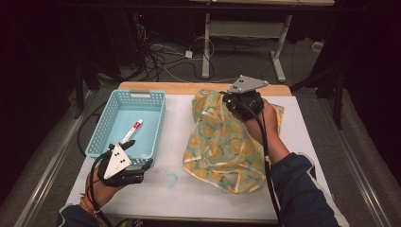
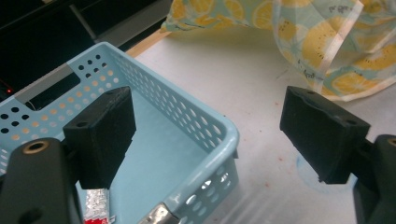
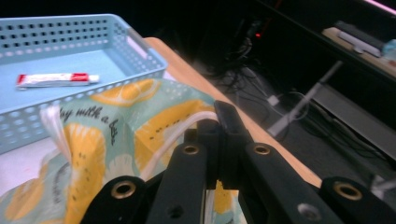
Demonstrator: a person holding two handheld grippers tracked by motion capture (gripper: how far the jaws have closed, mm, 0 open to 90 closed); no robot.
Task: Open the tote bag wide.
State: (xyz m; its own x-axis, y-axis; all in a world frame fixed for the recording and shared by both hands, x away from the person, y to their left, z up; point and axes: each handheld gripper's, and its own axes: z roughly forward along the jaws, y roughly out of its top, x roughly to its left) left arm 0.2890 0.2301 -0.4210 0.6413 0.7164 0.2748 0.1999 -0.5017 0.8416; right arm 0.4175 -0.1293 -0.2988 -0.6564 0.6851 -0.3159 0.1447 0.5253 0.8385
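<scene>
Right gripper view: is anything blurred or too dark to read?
Right gripper view: the tongs and nearby bag are soft, the background dark, and the tube in the basket reads clearly. High view: table evenly lit, surroundings dark.

A white surface (image 1: 302, 137) with a wooden far edge carries a light-blue perforated basket (image 1: 105, 125) at its left and a lemon-print bag (image 1: 222, 146) at its right. A faint bluish ring mark (image 1: 170, 180) sits on the surface between them, near the front.
</scene>
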